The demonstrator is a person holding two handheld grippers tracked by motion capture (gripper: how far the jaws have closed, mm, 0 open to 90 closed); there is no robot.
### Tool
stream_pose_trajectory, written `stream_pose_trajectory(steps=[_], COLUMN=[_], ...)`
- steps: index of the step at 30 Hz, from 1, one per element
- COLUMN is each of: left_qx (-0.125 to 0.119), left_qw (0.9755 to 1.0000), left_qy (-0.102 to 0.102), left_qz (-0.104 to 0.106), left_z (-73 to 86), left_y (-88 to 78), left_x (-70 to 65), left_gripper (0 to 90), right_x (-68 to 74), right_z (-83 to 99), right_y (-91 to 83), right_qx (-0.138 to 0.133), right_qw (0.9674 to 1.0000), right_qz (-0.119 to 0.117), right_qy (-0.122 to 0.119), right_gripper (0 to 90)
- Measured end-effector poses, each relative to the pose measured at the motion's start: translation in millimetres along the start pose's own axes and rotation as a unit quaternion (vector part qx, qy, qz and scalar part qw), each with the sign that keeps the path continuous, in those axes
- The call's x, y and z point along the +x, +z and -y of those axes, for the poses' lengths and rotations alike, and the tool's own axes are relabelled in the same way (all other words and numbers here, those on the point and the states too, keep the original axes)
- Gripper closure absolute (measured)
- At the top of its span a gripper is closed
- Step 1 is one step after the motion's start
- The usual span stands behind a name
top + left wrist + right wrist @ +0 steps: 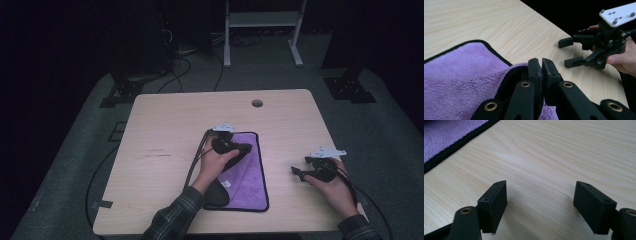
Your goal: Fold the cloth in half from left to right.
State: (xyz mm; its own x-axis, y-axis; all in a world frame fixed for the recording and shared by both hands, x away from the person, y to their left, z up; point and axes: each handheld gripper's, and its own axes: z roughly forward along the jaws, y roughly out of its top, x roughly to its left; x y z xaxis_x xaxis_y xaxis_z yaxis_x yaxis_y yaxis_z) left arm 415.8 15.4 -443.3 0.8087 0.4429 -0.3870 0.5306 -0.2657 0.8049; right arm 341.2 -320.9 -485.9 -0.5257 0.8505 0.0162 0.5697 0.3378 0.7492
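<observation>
Left tool clamped tight; right tool spread wide.

Overhead table; two close gripper-mounted views

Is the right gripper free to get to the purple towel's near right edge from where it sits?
Probably yes: the right gripper is open, with bare table between it and the purple towel.

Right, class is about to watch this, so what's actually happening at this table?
A person at a wooden table holds a gripper in each hand. The left gripper has its jaws shut on the black-trimmed edge of a purple towel, lifting that edge off the wood. The right gripper rests over bare table to the towel's right, jaws wide open and holding nothing.
</observation>
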Motion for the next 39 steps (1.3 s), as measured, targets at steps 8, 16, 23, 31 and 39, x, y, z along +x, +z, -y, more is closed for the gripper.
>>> stream_pose_trajectory(steps=[8, 16, 23, 31, 39], left_qx=[0.041, 0.035, 0.031, 0.029, 0.047], left_qw=[0.9991, 0.9982, 0.9958, 0.9921, 0.9863], left_qy=[0.007, 0.043, 0.06, 0.062, 0.068], left_qz=[-0.003, -0.023, -0.061, -0.105, -0.142], left_z=[6.6, 4.3, 9.7, 26.3, 50.2], left_y=[22.5, 15.0, -15.3, -55.9, -94.7], left_x=[1.3, 0.7, 6.7, 17.3, 23.9], left_gripper=[84.0, 59.8, 43.1, 34.8, 33.4], right_x=[-0.1, -0.4, -1.1, -1.4, -0.7], right_z=[0.1, 0.4, 0.2, -0.1, 0.2], right_y=[-0.1, -0.3, 0.1, 0.6, 0.1], right_qx=[0.0, 0.0, 0.001, 0.006, 0.002], right_qw=[1.0, 1.0, 1.0, 0.9999, 0.9999], right_qz=[0.0, -0.001, 0.002, 0.007, 0.011], right_qy=[-0.001, -0.002, 0.001, 0.005, 0.01], right_gripper=[26.0, 25.9, 22.8, 18.9, 23.1])
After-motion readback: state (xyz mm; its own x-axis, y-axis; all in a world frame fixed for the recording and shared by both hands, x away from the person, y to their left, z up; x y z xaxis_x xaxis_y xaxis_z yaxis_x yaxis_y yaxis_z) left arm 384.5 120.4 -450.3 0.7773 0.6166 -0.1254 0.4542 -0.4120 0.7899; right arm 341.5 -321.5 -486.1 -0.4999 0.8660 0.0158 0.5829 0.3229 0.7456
